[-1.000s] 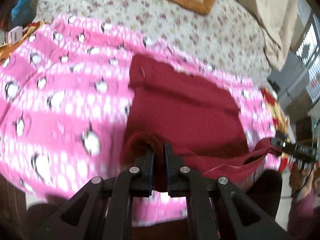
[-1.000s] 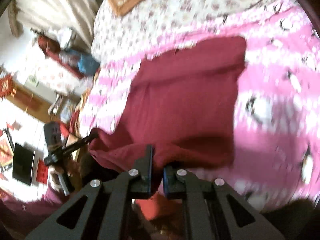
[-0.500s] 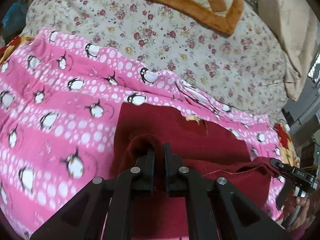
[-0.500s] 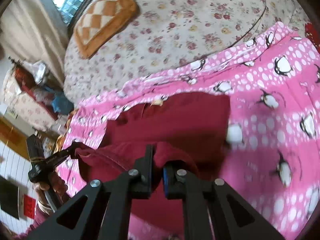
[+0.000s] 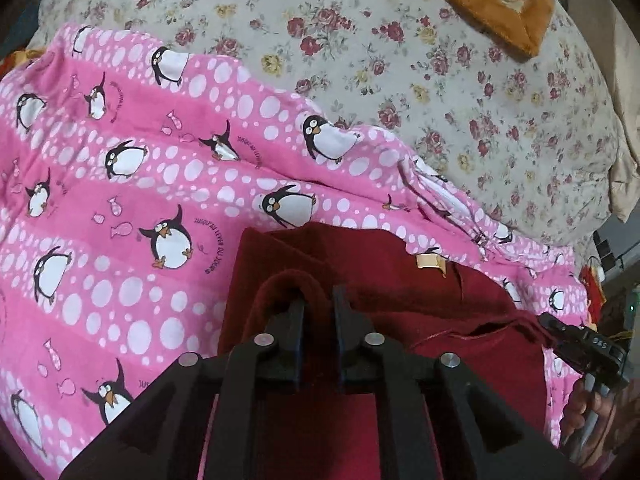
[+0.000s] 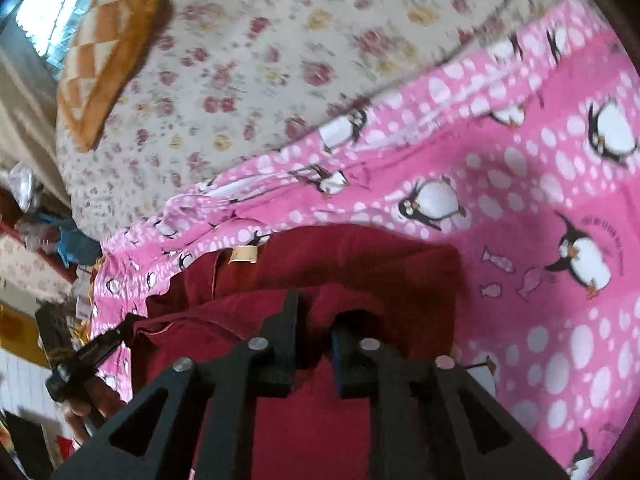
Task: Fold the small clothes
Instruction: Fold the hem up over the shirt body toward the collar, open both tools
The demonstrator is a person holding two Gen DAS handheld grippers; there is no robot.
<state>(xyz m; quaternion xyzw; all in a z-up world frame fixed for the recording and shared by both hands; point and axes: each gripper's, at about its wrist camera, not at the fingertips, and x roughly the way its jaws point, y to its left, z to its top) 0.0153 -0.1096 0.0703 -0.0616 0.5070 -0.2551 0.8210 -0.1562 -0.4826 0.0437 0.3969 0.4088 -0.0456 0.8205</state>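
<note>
A dark red garment [image 5: 400,292] lies on a pink penguin-print blanket [image 5: 120,200] with a tan label [image 5: 430,261] near its far edge. My left gripper [image 5: 319,300] is shut on the garment's near left corner, cloth looped over the fingertips. My right gripper [image 6: 314,312] is shut on the near right corner of the same garment [image 6: 360,264], holding the near edge raised over the lower layer. The right gripper also shows in the left wrist view [image 5: 576,340], and the left gripper in the right wrist view [image 6: 100,344].
A floral bedsheet [image 5: 400,60] lies beyond the blanket, with an orange checked cushion [image 5: 500,4] at the far side. The blanket also shows in the right wrist view [image 6: 540,220]. Cluttered furniture and a floor edge show at the left of the right wrist view [image 6: 40,240].
Both grippers have carried the garment's near edge forward over the rest of it, toward the label edge. The visible flat part of the garment has shrunk.
</note>
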